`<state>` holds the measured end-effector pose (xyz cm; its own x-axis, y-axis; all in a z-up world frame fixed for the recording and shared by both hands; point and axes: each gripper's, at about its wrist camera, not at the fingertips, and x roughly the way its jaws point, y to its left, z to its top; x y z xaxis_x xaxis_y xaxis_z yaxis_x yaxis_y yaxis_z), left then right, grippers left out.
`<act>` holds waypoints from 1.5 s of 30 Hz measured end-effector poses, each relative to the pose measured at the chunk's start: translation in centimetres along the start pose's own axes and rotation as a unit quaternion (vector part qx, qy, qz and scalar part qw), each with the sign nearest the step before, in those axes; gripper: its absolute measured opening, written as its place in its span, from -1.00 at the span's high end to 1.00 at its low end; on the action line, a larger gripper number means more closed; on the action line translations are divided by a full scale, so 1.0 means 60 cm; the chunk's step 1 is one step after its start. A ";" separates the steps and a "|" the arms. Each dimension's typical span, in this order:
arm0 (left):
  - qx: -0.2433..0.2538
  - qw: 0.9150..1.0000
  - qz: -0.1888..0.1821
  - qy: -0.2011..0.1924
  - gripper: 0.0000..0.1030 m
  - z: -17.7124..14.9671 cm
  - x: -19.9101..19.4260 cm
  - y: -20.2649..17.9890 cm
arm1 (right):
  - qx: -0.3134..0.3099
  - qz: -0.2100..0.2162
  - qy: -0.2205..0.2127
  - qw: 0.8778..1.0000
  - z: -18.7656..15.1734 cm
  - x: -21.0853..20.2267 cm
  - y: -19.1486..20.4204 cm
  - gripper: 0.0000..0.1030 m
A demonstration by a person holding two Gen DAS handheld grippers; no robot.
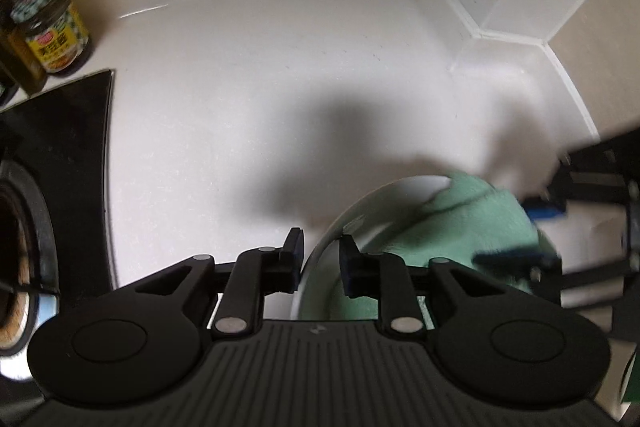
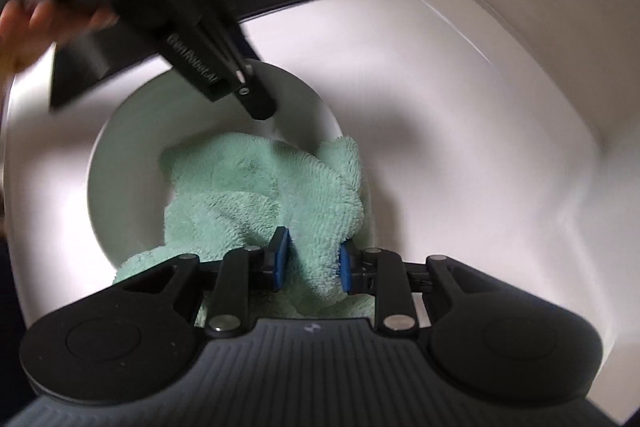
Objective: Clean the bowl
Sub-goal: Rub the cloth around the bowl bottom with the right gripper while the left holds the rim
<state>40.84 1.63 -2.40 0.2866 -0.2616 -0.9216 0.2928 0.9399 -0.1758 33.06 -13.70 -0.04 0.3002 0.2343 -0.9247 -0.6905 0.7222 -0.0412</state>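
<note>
Right gripper (image 2: 308,261): pinching mint-green terry cloth (image 2: 260,187), pressed into white ceramic bowl (image 2: 120,131) for wiping. Left gripper (image 1: 320,259): clamping bowl rim at 12 o'clock, steadying it on white worktop (image 1: 240,67).

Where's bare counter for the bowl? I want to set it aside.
Free: the white counter between the stove on the left and the wall corner on the right, beyond the bowl. Crowded: the far-left corner, by the jar.
</note>
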 end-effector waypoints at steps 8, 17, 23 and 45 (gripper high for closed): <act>-0.072 0.996 0.048 -0.036 0.39 -0.043 -0.016 -0.015 | 0.371 -0.025 -0.061 0.926 -0.090 -0.031 0.080 0.47; -0.045 0.996 0.074 -0.011 0.79 -0.081 -0.035 -0.011 | 0.256 0.002 -0.043 0.966 -0.072 -0.019 0.053 0.50; 0.075 0.996 0.011 0.036 0.81 -0.064 -0.047 -0.023 | -0.099 0.008 0.014 0.995 -0.015 -0.014 0.021 0.58; 0.018 0.999 0.044 0.005 0.38 -0.037 -0.011 -0.019 | -0.067 0.015 0.018 0.998 0.010 0.001 0.017 0.61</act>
<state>38.28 1.26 -2.36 0.3029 -0.1754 -0.9367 0.2993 0.9507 -0.0812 32.76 -12.55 0.06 0.2565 0.2297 -0.9388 -0.7808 0.6217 -0.0612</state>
